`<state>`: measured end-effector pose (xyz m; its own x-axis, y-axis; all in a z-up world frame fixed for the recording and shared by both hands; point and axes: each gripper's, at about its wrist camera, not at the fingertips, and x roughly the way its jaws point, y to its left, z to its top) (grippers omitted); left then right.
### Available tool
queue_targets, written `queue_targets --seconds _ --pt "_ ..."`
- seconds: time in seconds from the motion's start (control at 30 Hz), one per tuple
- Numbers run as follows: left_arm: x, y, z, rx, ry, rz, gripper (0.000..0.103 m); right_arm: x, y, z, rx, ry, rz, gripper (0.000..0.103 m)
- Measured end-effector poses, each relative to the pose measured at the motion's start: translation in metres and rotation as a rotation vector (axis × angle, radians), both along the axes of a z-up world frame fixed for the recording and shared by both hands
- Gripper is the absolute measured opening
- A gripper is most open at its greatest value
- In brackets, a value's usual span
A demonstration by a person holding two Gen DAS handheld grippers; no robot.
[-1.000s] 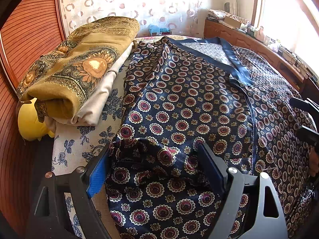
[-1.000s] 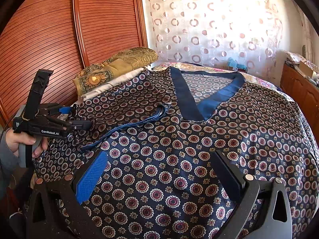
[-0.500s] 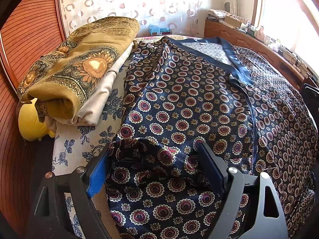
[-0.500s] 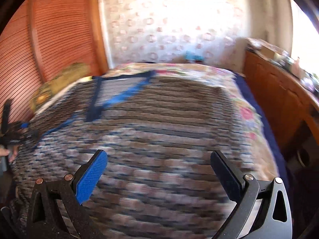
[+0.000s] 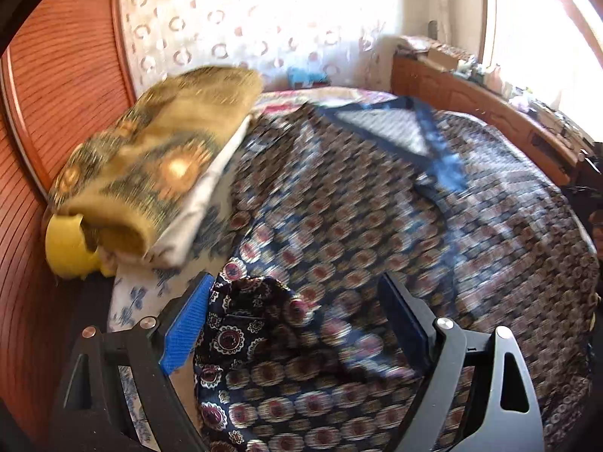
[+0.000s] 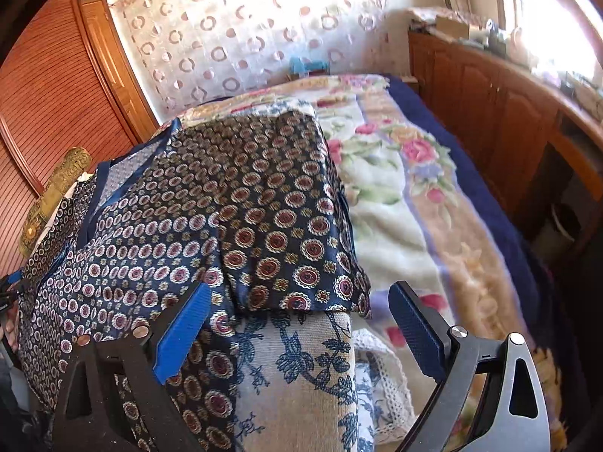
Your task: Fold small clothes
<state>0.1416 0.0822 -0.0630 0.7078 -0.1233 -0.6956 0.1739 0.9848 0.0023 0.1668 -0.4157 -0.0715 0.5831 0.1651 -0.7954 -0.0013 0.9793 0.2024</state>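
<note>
A navy garment (image 5: 339, 207) with round red-and-cream medallions and a blue V-neck lies spread over the bed. My left gripper (image 5: 296, 286) hovers at its near left corner with the jaws wide. A bunched fold of the cloth (image 5: 248, 309) stands between the fingers against the blue left pad, and the right pad is apart from it. In the right wrist view my right gripper (image 6: 299, 290) sits at the hem of the garment's right sleeve (image 6: 294, 256). Its jaws are closing but still wide. The sleeve hem lies between them, untouched by the pads.
A folded mustard blanket (image 5: 158, 150) on pale cloth lies left of the garment, with a yellow object (image 5: 64, 245) under it. A blue-and-white floral sheet (image 6: 294, 376) and a flowered blanket (image 6: 395, 196) cover the bed. A wooden cabinet (image 6: 490, 113) runs along the right, louvred doors (image 5: 56, 94) along the left.
My right gripper has swung from the garment's middle over to its right sleeve end, and its jaws have narrowed a little. My left gripper has risen slightly, with the cloth fold lifting beside its left pad.
</note>
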Motion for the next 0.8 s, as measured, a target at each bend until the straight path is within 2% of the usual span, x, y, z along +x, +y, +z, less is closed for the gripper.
queue_targets --seconds 0.1,0.2,0.27,0.37,0.5,0.57,0.73,0.8 --pt "-0.002 -0.021 0.011 -0.006 -0.026 -0.045 0.088 0.013 -0.014 -0.001 0.039 0.026 0.003 0.089" --pt "0.002 -0.045 0.015 -0.056 -0.016 -0.110 0.088 0.025 -0.024 0.003 0.062 0.036 0.004 0.080" --pt "0.007 -0.062 0.015 -0.075 0.001 -0.152 0.088 0.035 -0.026 0.001 0.069 0.049 0.009 0.066" --pt "0.013 -0.092 0.009 -0.056 0.019 -0.206 0.088 0.039 -0.027 0.000 0.072 0.054 0.020 0.053" --pt "0.021 -0.124 -0.005 0.003 0.055 -0.256 0.088 0.041 -0.023 0.000 0.025 0.038 0.028 0.045" --pt "0.022 -0.136 -0.011 0.030 0.075 -0.264 0.088 0.040 -0.019 0.001 0.009 0.031 0.028 0.035" --pt "0.024 -0.145 -0.019 0.061 0.117 -0.280 0.088 0.032 -0.013 0.009 -0.073 -0.008 0.019 0.013" --pt "0.027 -0.143 -0.021 0.051 0.123 -0.281 0.088 0.027 -0.009 0.016 -0.095 -0.036 0.021 0.009"
